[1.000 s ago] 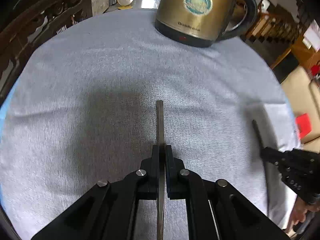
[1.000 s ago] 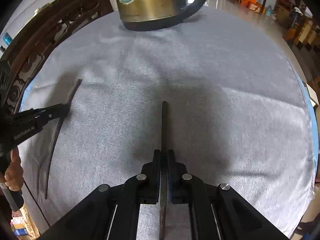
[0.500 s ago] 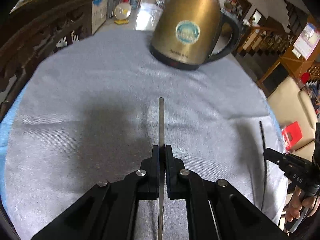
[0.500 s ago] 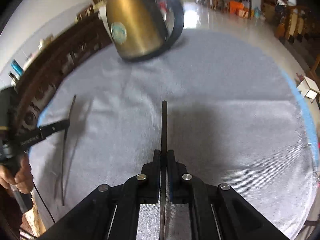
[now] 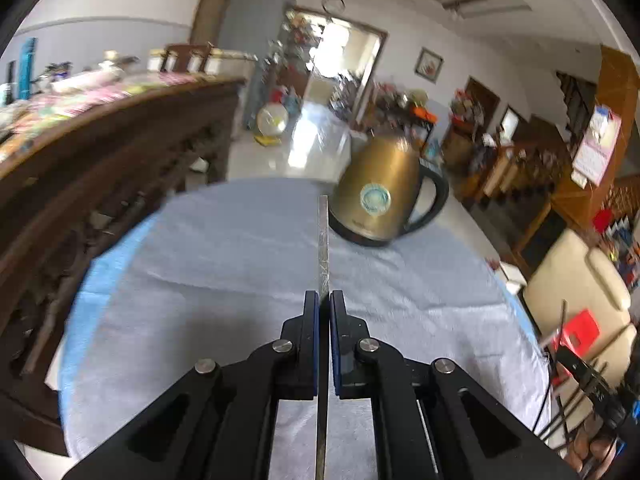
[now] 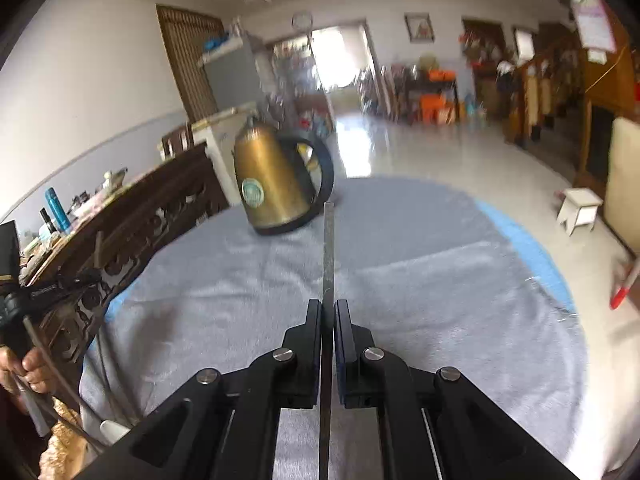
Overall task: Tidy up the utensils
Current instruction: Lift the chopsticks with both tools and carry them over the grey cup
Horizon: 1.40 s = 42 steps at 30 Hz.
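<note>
In the left wrist view my left gripper is shut on a thin metal stick that juts forward above the grey cloth. The right wrist view shows my right gripper shut on a second thin metal stick, also held off the cloth. Each gripper appears at the edge of the other's view: the right gripper with its dark stick, and the left gripper with its stick running down past a hand.
A brass-coloured electric kettle with a black handle stands at the far side of the round table. Dark carved wooden furniture borders the left. A red stool, a cream sofa and a small white stool are on the floor at right.
Both grippers have risen from the cloth and tilted upward, each keeping its stick. The kettle now looks smaller and farther off, and much of the room has come into view.
</note>
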{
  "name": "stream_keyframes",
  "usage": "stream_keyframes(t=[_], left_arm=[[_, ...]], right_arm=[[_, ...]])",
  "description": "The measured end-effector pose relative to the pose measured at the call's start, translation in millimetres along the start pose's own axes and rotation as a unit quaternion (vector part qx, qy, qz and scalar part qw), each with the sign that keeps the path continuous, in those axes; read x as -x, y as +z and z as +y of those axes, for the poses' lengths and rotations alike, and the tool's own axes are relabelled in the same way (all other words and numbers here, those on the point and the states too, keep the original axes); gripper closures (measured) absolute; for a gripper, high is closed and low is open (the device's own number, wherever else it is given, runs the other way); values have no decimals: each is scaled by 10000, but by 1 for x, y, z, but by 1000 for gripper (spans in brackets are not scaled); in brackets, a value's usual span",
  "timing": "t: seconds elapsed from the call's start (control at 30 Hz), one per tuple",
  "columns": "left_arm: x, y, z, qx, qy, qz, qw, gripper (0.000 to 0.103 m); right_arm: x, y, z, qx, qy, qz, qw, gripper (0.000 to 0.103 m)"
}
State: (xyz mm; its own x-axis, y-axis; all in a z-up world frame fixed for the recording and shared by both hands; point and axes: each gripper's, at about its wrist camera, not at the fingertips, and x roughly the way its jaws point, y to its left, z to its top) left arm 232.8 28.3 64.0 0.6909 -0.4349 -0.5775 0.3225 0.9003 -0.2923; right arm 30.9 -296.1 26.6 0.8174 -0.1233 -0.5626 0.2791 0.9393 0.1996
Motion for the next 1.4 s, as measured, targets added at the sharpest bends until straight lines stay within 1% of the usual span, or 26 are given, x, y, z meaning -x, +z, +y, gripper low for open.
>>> stream_keyframes(t=[0.03,0.1,0.17,0.2,0.33,0.37,0.43,0.53,0.7,0.8,0.97,1.07,1.27,1.4], left_arm=[[9,0,3,50,7,-88,9999,98],[31,-3,10,194,30,-306,9993,98],[60,-8,17,260,92,-581,9979,98],[66,-10,16,266,118,-660,9974,98],[109,-27,12,300,141,-1024,9942,98],[121,-32,10,338,77,-1120,9931,98],[136,-39,5,445,-44,-1218,9916,98],[150,-50,-5,565,-246,-1309,9895,98],[172,-64,-28,532,-391,-1668,9838,98],[179,-69,-46,248,-251,-1836,9824,98],[180,-77,-64,-60,-87,-1736,9848,98],[182,-83,-72,-225,42,-1766,9840,98],[185,-87,-80,-327,198,-1738,9840,98],[187,-90,-84,-361,234,-1741,9838,98]], right_arm=[[5,-2,5,5,-36,-105,9999,96],[31,-7,9,-16,-81,-457,9989,96],[47,-10,12,-51,-107,-697,9975,96],[62,-12,16,-77,-101,-885,9960,96],[97,-18,27,-155,-52,-1346,9908,96],[109,-21,31,-209,-7,-1501,9885,96],[119,-23,36,-296,87,-1665,9856,96],[135,-26,45,-451,291,-1913,9801,96],[151,-34,72,-375,399,-2364,9701,96],[154,-39,91,-129,297,-2478,9683,96],[149,-45,105,-61,394,-2331,9716,96],[145,-49,101,-198,457,-2237,9734,96],[142,-54,97,-271,459,-2184,9744,96],[140,-58,95,-307,512,-2170,9743,96]])
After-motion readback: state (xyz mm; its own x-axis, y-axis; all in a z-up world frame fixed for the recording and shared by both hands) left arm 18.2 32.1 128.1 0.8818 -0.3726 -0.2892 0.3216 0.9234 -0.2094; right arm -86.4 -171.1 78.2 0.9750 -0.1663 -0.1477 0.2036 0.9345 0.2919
